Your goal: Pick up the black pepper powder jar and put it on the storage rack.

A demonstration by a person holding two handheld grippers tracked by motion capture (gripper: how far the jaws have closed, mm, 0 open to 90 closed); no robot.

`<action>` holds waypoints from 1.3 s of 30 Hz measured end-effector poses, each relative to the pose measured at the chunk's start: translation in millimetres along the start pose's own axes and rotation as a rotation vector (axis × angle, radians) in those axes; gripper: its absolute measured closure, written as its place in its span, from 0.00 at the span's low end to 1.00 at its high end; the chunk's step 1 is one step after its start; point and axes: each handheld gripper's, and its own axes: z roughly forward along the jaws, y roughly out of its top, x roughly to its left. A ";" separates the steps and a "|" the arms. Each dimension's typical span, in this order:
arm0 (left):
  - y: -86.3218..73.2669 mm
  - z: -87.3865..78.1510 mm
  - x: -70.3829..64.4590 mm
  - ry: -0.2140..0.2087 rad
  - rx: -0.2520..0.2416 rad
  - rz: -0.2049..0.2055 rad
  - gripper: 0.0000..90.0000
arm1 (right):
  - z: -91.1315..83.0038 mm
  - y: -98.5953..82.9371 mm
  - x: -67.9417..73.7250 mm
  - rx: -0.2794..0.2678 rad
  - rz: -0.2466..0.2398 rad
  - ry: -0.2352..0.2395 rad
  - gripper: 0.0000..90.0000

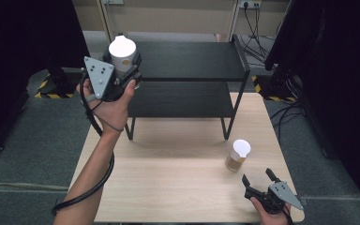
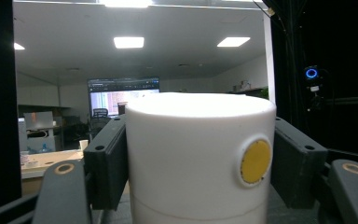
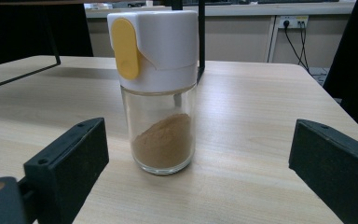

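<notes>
Glass below a white cap made the spice jar point(image 3: 161, 93) on the worktop point(image 1: 168, 187) look fragile and slippery, best grasped at its cap by the spread right gripper point(image 1: 261, 178), while the left gripper point(image 1: 124, 70) clenched another white-capped jar point(image 2: 200, 158) aloft.

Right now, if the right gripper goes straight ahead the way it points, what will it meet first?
Probably the glass jar with the white and yellow lid and brown powder. It stands upright on the wooden table, centred ahead of the open right gripper, with nothing between them; the gap is hard to judge.
</notes>
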 end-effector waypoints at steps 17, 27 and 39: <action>6.8 34.9 4.2 0.049 0.048 0.013 0.35 | -0.2 -0.4 0.2 -0.002 -0.004 0.001 0.06; 3.8 45.9 7.9 0.058 0.063 0.022 0.35 | -0.1 -0.3 1.0 -0.002 -0.009 0.000 0.06; -0.5 52.1 8.6 0.076 0.079 -0.004 0.34 | -0.3 -0.7 1.1 -0.004 -0.011 0.000 0.06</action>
